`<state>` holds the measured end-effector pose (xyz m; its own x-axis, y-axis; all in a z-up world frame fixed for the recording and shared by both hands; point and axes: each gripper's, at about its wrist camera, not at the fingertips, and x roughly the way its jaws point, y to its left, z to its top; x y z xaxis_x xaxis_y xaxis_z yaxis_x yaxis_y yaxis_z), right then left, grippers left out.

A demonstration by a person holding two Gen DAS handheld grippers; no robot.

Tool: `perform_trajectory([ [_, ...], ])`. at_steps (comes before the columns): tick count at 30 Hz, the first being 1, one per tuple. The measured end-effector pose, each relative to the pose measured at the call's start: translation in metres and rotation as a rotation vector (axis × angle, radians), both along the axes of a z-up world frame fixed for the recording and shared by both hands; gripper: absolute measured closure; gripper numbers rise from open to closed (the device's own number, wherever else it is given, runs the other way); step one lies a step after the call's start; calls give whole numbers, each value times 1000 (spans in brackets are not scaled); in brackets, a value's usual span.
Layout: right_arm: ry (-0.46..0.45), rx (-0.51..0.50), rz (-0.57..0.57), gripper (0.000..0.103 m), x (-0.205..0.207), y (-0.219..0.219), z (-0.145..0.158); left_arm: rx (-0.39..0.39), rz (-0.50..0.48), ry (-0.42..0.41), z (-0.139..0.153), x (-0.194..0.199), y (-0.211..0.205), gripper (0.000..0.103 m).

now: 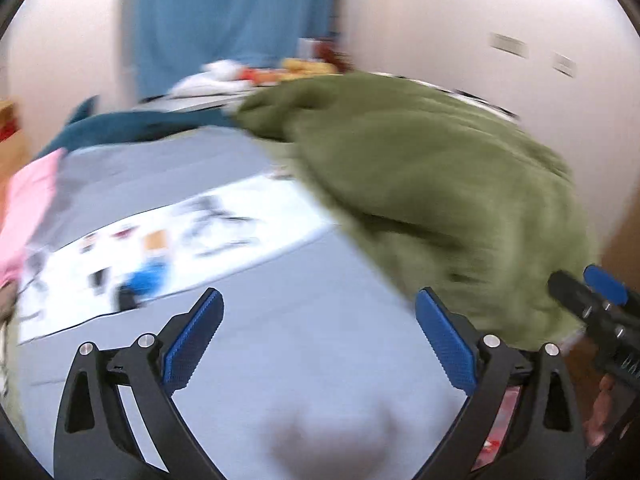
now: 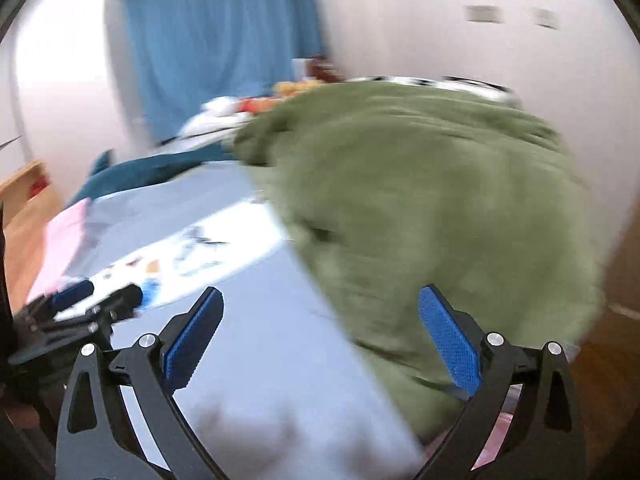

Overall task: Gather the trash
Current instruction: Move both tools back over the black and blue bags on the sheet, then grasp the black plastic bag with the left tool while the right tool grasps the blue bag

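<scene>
Both views are motion-blurred and look over a bed with a light blue sheet [image 1: 280,320]. My left gripper [image 1: 320,300] is open and empty above the sheet. My right gripper [image 2: 320,300] is open and empty too, at the edge of a green blanket [image 2: 440,208]. A white printed sheet or wrapper [image 1: 192,240] lies flat on the bed ahead of both grippers; it also shows in the right wrist view [image 2: 192,248]. The right gripper shows at the right edge of the left wrist view [image 1: 600,304]. The left gripper shows at the left edge of the right wrist view [image 2: 80,304].
The green blanket [image 1: 440,184] is heaped over the right half of the bed. A pink cloth [image 1: 28,208] lies at the left edge. A dark teal cloth [image 1: 132,128] lies at the far side. Blue curtain [image 1: 236,20] and cluttered items [image 1: 304,68] stand behind. Wooden floor [image 2: 24,232] lies left.
</scene>
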<state>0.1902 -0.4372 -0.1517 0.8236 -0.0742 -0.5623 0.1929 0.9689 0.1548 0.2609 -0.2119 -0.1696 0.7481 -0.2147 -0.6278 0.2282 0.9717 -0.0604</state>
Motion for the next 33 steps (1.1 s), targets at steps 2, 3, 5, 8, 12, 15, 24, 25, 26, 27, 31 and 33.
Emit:
perform_trajectory([
  [2, -9, -15, 76, 7, 38, 46, -7, 10, 90, 7, -9, 16, 46, 10],
  [3, -10, -14, 110, 7, 51, 65, -12, 20, 146, 13, -17, 25, 76, 9],
  [5, -1, -20, 171, 7, 83, 106, -25, 34, 221, 19, -30, 37, 115, 9],
  [8, 21, -9, 240, 7, 124, 155, -48, 52, 309, 36, -50, 52, 173, 10],
  [12, 41, 0, 326, 7, 171, 219, -80, 53, 394, 53, -78, 71, 228, 9],
  [15, 70, -10, 389, 7, 194, 259, -107, 53, 435, 54, -102, 86, 255, 9],
  [24, 99, -65, 428, 7, 275, 329, -196, 28, 503, 32, -180, 153, 291, 11],
  [25, 110, -47, 417, 7, 285, 331, -204, 23, 508, 40, -186, 158, 295, 11],
  [26, 119, -37, 414, 7, 292, 332, -212, 20, 510, 52, -195, 165, 298, 11],
  [27, 126, -37, 413, 7, 297, 335, -217, 22, 508, 57, -201, 169, 301, 11],
  [31, 157, -55, 453, 7, 315, 350, -237, 34, 528, 56, -212, 171, 311, 11],
  [33, 182, -66, 488, 9, 322, 360, -246, 9, 554, 53, -213, 166, 321, 11],
])
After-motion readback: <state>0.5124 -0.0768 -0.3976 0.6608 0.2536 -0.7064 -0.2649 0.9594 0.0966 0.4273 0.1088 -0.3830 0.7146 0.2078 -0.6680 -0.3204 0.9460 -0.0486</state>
